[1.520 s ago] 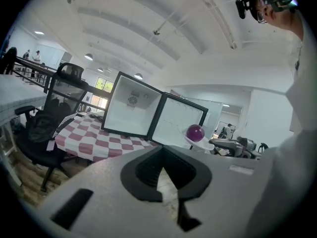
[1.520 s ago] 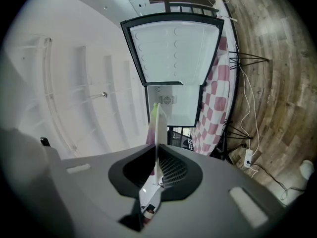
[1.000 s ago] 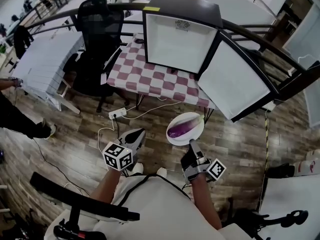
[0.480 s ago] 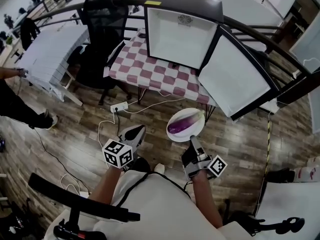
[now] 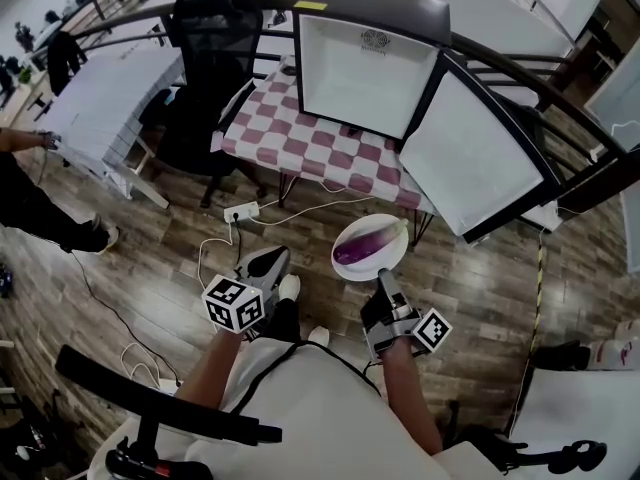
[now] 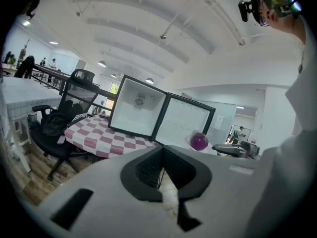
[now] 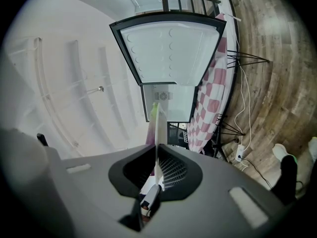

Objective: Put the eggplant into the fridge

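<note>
Head view puts your right claw (image 5: 383, 280) just below centre, its jaws drawn narrow and pinched on the near rim of a white plate (image 5: 341, 264). The eggplant (image 5: 368, 244) lies on that plate, just beyond the jaw tips and not touched by them. The open fridge (image 5: 365, 68) stands well above it in the frame, on the checked table (image 5: 300, 148). In the right gripper view the plate is edge-on between the pads, with a sliver of purple at its left face.

Your left claw (image 5: 268, 266) sits at lower left, jaws together on nothing.

Against a second ago, little differs. The plate stays clamped the same way and the eggplant has not slid on it. Only a white shoe (image 5: 289, 288) now shows just beside your left claw.

The eggplant is long, glossy and deep purple. It lies slantwise across the plate with its green stem end toward the upper right.
</note>
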Motion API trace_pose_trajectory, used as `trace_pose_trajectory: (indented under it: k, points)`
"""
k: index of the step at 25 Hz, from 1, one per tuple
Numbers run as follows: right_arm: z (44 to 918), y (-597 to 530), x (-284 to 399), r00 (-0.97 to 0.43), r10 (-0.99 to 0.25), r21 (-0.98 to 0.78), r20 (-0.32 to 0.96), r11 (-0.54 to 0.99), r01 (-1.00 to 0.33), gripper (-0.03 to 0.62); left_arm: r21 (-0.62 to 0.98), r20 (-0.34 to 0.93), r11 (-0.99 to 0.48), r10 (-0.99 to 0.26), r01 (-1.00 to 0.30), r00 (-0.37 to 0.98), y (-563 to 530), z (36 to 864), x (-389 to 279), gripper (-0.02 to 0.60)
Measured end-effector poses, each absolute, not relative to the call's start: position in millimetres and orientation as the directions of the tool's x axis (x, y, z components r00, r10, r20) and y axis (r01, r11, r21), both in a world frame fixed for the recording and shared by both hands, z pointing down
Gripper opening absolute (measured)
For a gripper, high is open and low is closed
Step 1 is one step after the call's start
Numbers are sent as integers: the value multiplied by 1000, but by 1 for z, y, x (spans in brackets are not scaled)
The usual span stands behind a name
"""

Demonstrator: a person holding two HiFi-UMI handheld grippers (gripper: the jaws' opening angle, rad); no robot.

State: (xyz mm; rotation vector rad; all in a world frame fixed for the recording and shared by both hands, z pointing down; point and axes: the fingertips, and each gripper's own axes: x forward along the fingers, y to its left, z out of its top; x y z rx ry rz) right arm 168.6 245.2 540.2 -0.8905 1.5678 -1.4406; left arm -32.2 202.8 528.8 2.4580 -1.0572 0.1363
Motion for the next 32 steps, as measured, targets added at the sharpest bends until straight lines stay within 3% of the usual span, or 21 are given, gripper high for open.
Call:
trace_pose_trajectory:
  k: [32]
  points:
    - [533, 74, 131, -354, -931, -996, -86, 91, 2, 31, 366, 251, -690, -573, -624, 780, 14, 527, -48, 2]
